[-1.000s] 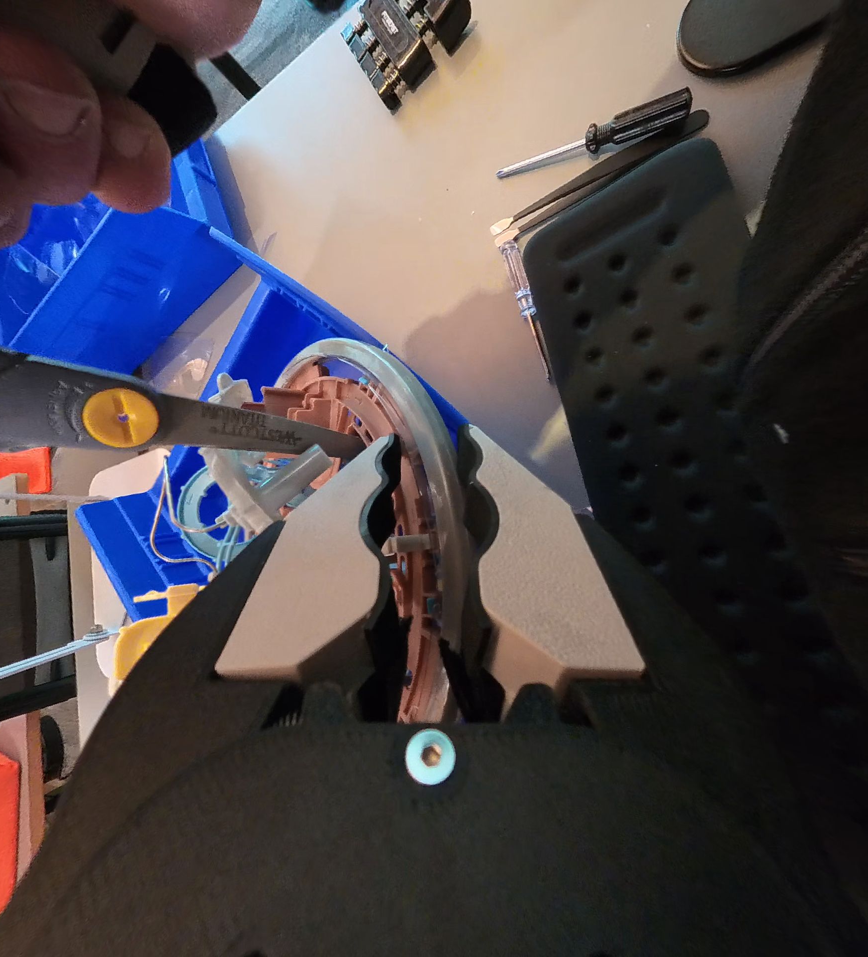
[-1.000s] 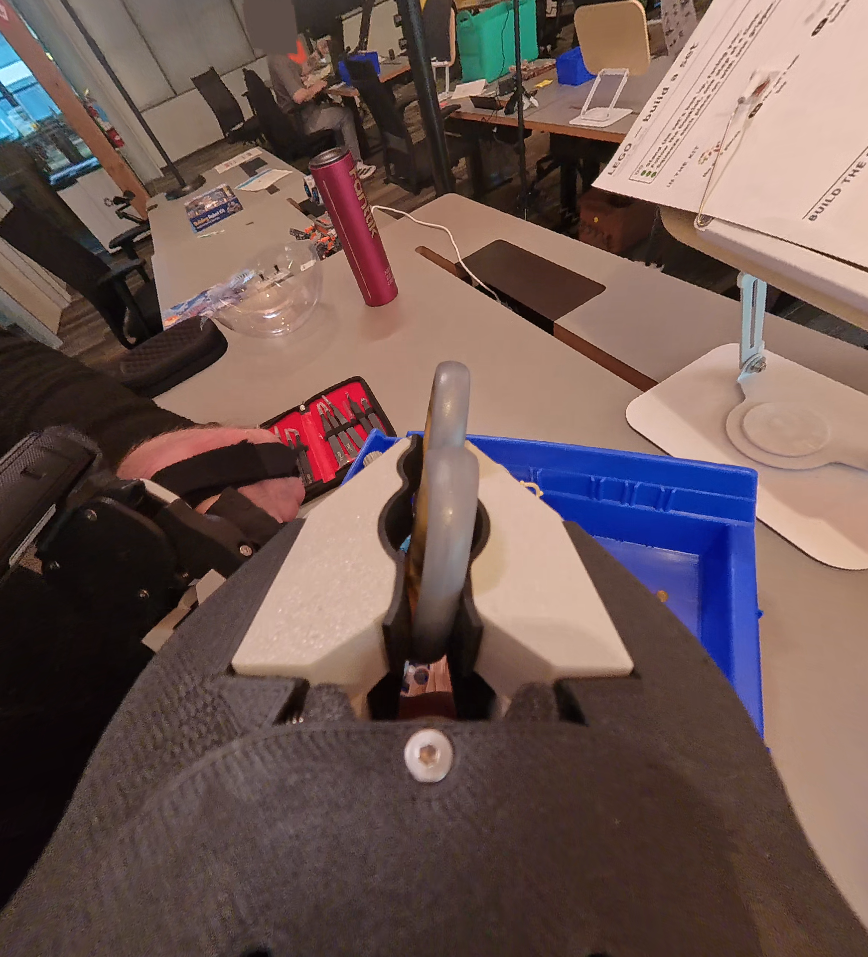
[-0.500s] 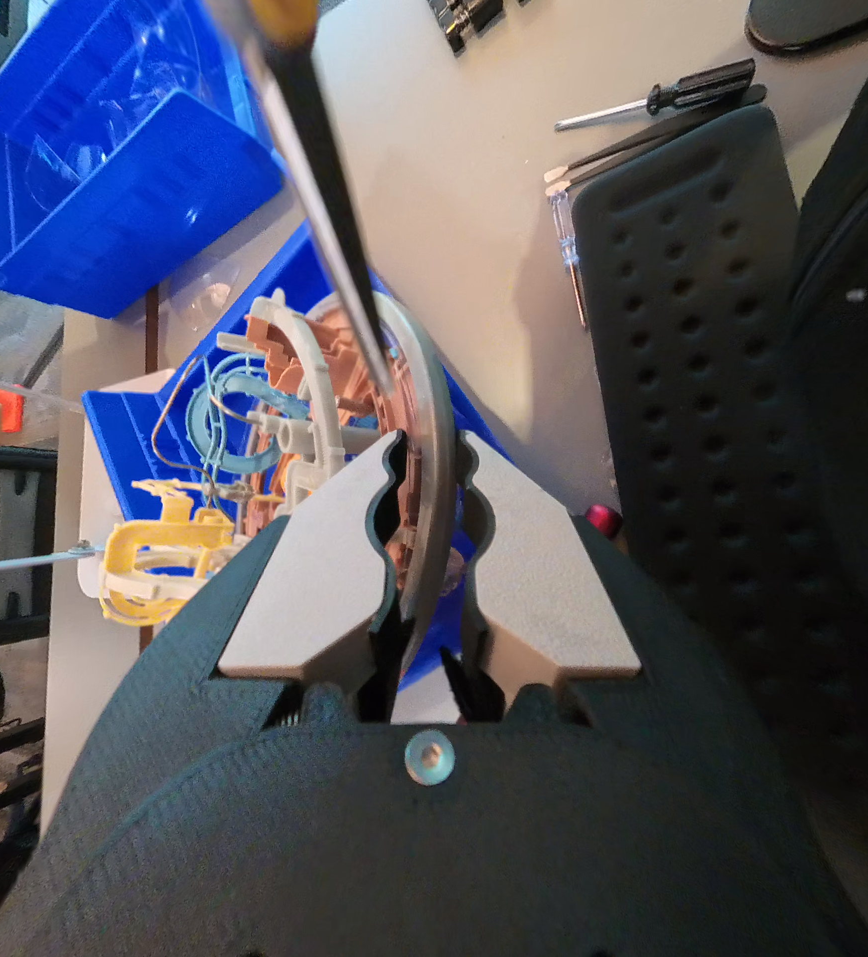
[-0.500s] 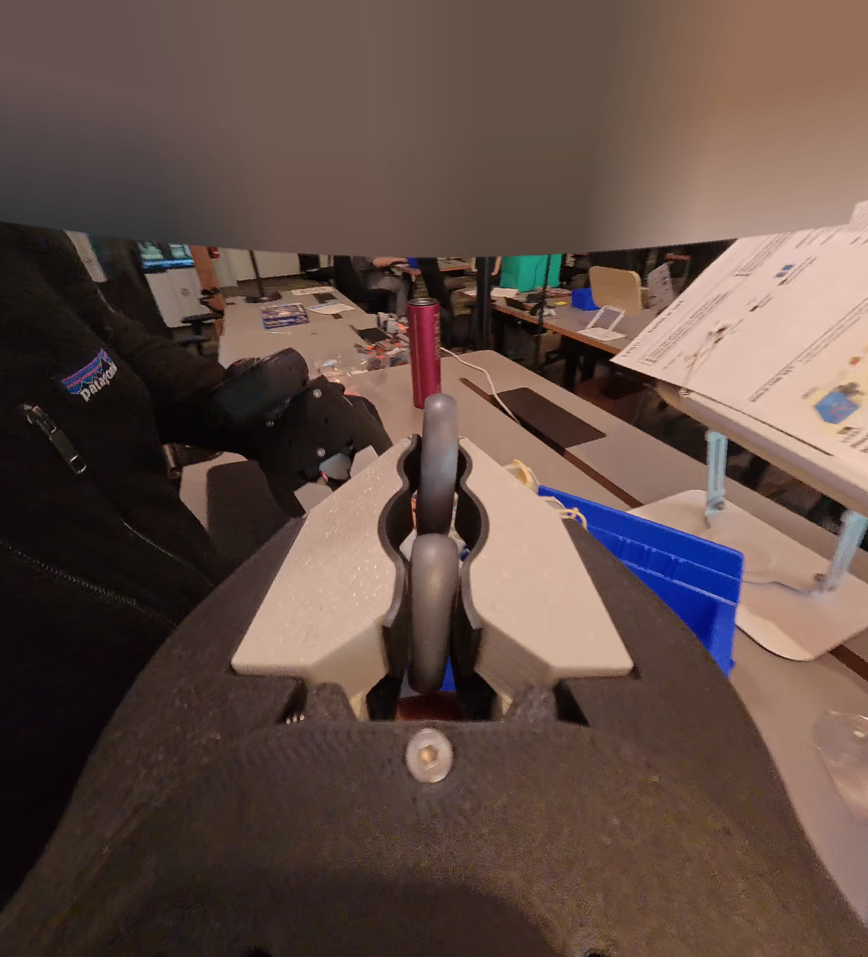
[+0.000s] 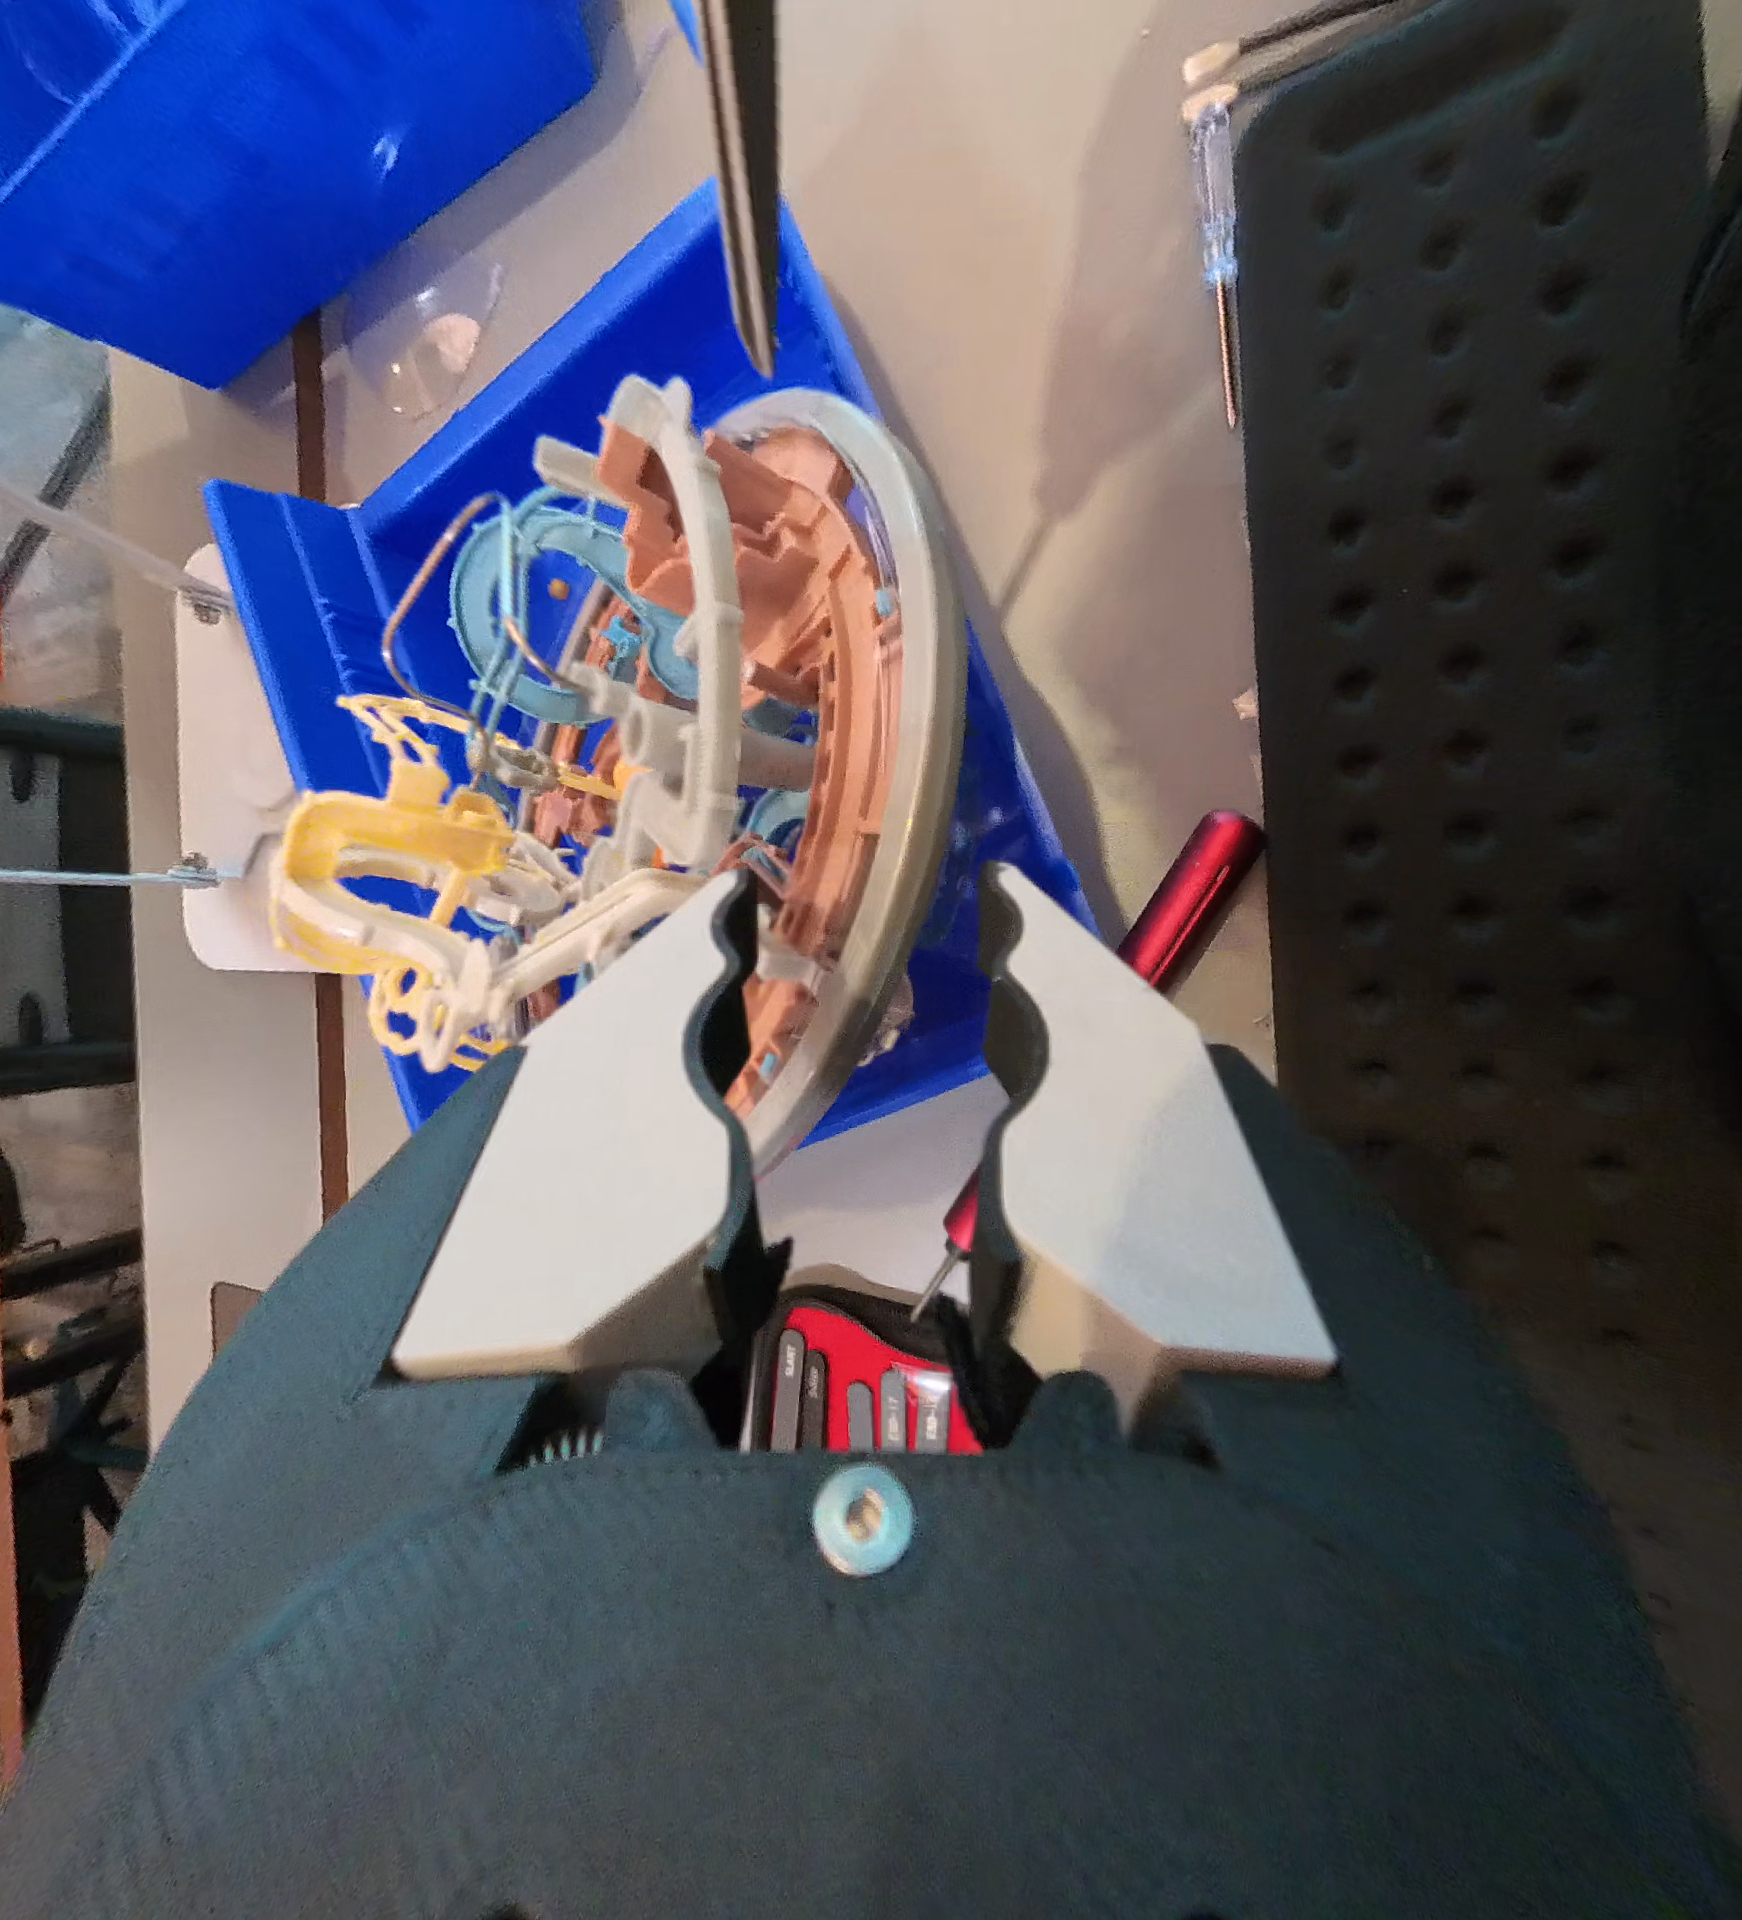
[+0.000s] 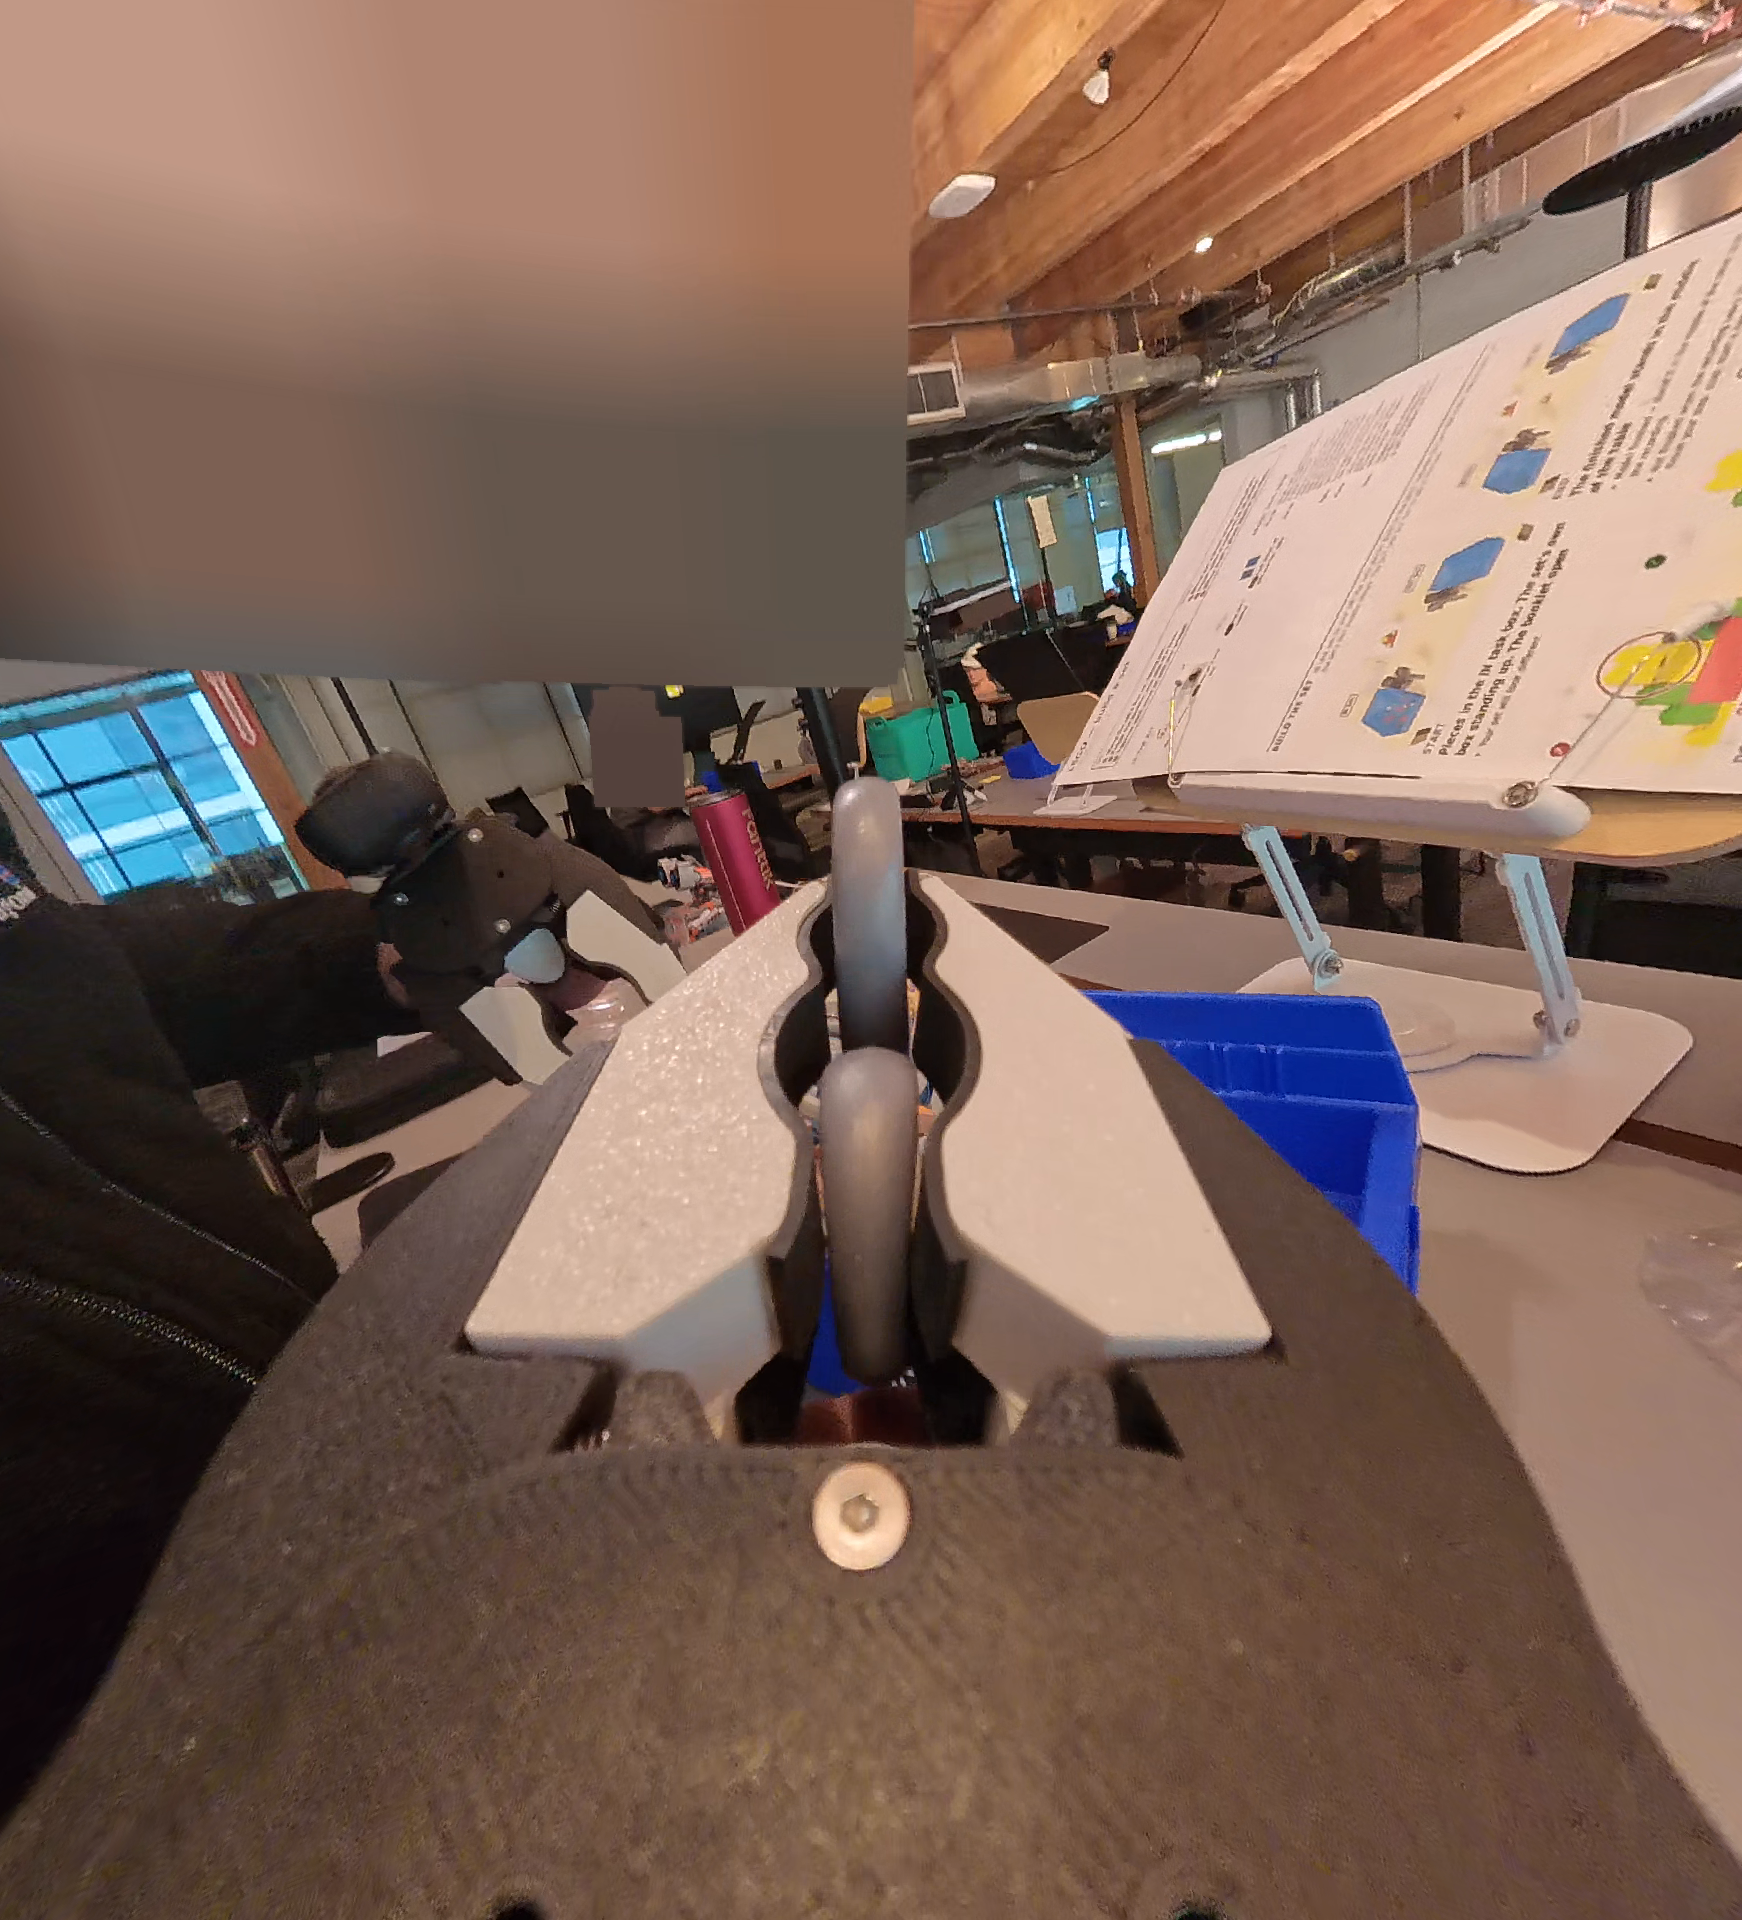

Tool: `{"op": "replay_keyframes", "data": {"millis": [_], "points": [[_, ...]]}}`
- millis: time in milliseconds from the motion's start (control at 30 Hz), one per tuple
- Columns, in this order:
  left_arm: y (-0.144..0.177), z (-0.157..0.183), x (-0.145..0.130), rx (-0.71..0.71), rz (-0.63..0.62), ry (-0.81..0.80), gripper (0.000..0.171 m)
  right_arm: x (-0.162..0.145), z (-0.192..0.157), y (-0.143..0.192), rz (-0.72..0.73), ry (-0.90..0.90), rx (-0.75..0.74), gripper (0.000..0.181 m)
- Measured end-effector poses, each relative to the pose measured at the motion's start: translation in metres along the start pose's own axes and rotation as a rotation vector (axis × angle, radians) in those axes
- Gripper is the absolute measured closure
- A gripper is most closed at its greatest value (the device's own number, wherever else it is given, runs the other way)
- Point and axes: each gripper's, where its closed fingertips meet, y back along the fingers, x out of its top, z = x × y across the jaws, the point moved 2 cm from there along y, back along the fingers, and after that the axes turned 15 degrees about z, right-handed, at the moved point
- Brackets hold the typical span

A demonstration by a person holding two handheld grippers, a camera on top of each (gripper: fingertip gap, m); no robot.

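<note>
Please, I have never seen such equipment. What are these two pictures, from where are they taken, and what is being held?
There is no robot here. A person holds a two-finger tool in each hand, and each tool carries a camera that looks along its fingers.

One picture comes from the left tool, looking down at a grey table. Its fingers stand apart around the rim of a round plastic model above a blue bin; one finger is clear of the rim, so the model is not clamped. The scissors point at the model. A red tool case and a black pad lie nearby.

The other picture comes from the right tool, shut on the scissors' grey handles. Beyond it, a paper sheet rests on a stand.
</note>
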Motion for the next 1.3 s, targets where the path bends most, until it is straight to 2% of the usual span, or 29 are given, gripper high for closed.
{"op": "replay_keyframes", "data": {"millis": [67, 167, 267, 333, 433, 533, 667, 767, 833, 933, 1000, 1033, 1100, 1167, 1300], "points": [[0.002, 0.003, 0.02, 0.002, 0.045, 0.037, 0.131, -0.003, 0.001, 0.0, 0.022, -0.007, -0.008, 0.174], [-0.018, 0.023, 0.052, -0.051, 0.081, 0.071, 0.132, -0.005, 0.0, -0.001, 0.059, -0.034, 0.001, 0.173], [-0.048, 0.031, 0.058, -0.036, 0.031, 0.084, 0.127, -0.013, -0.001, -0.005, 0.046, -0.016, -0.003, 0.174], [-0.067, 0.025, 0.051, 0.015, -0.029, 0.113, 0.12, -0.017, 0.001, -0.005, 0.044, 0.008, -0.008, 0.173], [-0.079, 0.021, 0.051, 0.061, -0.028, 0.172, 0.123, -0.025, 0.002, -0.006, 0.046, -0.002, -0.004, 0.174], [-0.082, 0.018, 0.05, 0.097, -0.051, 0.163, 0.13, -0.031, 0.0, -0.008, 0.051, -0.003, 0.011, 0.173], [-0.077, 0.02, 0.053, 0.085, -0.024, 0.192, 0.131, -0.031, 0.005, -0.01, 0.063, -0.004, 0.012, 0.173], [-0.063, 0.014, 0.077, 0.084, 0.095, 0.209, 0.141, -0.029, 0.003, -0.013, 0.063, 0.0, 0.023, 0.173], [-0.056, -0.001, 0.087, 0.127, 0.121, 0.213, 0.14, -0.029, 0.004, -0.016, 0.055, -0.009, 0.027, 0.173], [-0.063, -0.024, 0.073, 0.199, -0.004, 0.222, 0.135, -0.03, 0.008, -0.018, 0.062, -0.031, 0.027, 0.173], [-0.074, -0.027, 0.044, 0.179, -0.181, 0.306, 0.132, -0.03, 0.009, -0.017, 0.062, -0.033, 0.026, 0.173], [-0.078, -0.028, 0.042, 0.175, -0.18, 0.339, 0.132, -0.031, 0.008, -0.017, 0.058, -0.034, 0.026, 0.173], [-0.08, -0.024, 0.033, 0.129, -0.266, 0.33, 0.163, -0.031, 0.008, -0.016, 0.061, -0.04, 0.025, 0.173], [-0.082, -0.023, 0.032, 0.118, -0.268, 0.346, 0.163, -0.031, 0.009, -0.014, 0.062, -0.034, 0.022, 0.173], [-0.081, -0.028, 0.037, 0.13, -0.17, 0.392, 0.164, -0.031, 0.016, -0.011, 0.073, -0.043, 0.002, 0.173]]}}
